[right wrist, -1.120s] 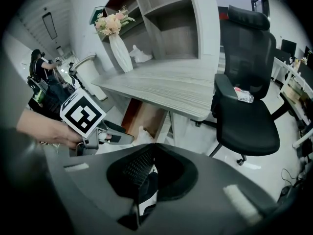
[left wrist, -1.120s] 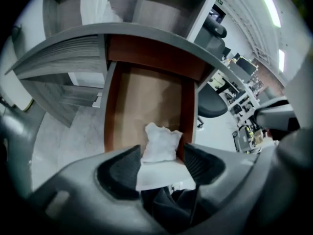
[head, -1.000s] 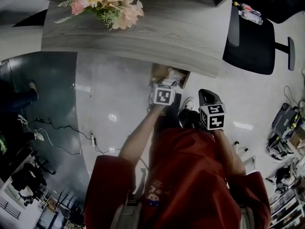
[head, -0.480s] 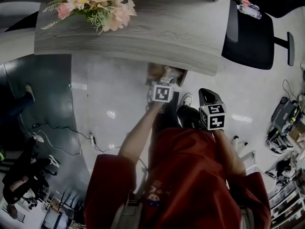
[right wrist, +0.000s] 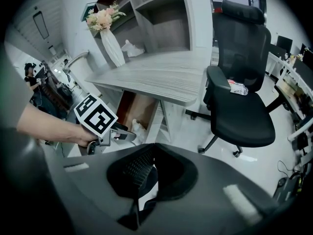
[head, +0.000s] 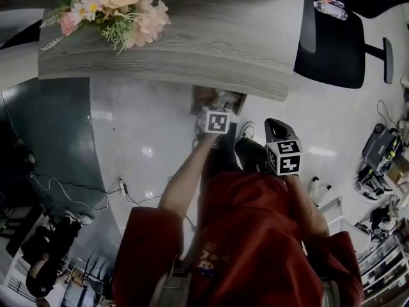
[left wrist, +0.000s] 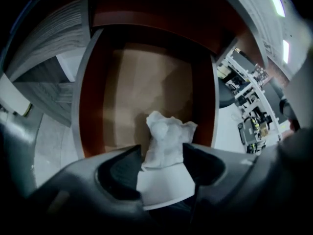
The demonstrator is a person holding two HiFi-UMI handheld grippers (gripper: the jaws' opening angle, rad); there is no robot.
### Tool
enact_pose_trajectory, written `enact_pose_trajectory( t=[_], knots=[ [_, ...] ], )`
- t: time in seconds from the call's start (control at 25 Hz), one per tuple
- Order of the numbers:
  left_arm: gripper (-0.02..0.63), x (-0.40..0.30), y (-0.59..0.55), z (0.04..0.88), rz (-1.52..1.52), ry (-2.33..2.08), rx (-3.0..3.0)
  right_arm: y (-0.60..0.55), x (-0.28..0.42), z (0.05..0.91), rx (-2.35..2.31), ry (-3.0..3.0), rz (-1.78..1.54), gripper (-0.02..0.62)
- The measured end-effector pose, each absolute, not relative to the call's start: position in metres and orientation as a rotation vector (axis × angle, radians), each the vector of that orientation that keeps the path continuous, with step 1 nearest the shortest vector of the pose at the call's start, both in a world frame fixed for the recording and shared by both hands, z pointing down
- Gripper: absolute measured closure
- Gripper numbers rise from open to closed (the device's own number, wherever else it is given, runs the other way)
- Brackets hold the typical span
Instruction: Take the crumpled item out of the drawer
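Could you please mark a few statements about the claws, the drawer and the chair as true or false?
1. The left claw grips the crumpled paper. True.
2. The drawer is shut. False: it stands open.
3. The right claw is spread wide. False: its jaws are together, with nothing between.
4. A bottle lies on the office chair seat. True.
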State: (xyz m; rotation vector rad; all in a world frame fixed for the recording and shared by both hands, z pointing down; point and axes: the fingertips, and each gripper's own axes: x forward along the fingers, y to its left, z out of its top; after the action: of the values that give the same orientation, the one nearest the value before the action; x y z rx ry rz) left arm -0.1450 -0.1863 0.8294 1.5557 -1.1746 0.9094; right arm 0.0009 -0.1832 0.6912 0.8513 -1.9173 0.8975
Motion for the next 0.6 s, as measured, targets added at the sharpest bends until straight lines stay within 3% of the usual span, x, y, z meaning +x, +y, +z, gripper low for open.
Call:
enact_pose_trajectory(
  t=[0.6],
  knots=[
    [0.388, -0.143, -0.183, 0.848, 1.028, -1.202, 1.505, -0.185, 0.013, 0.696, 0.871, -1.902, 0.908, 0.594]
  ],
)
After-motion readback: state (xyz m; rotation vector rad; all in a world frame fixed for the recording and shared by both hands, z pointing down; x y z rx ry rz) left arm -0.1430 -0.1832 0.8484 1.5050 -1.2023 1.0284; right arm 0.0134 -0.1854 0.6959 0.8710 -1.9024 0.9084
